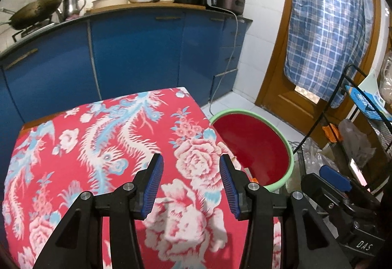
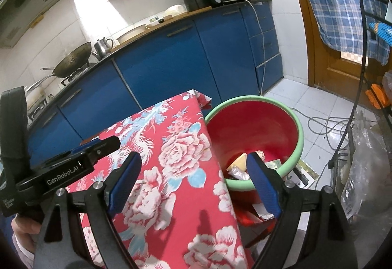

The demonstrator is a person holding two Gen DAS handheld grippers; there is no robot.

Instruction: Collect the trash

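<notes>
Both grippers empty over floral tablecloth (image 1: 98, 146): left gripper (image 1: 191, 183) jaws moderately parted, right gripper (image 2: 196, 183) jaws wide, still opening; trash (image 2: 238, 167) inside red bin (image 2: 257, 127) at 2 o'clock of the table.

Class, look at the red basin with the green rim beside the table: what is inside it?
Inside the red basin, crumpled wrappers and paper scraps lie at the bottom. The right gripper's finger and the near rim cover the rest of the pile.
</notes>
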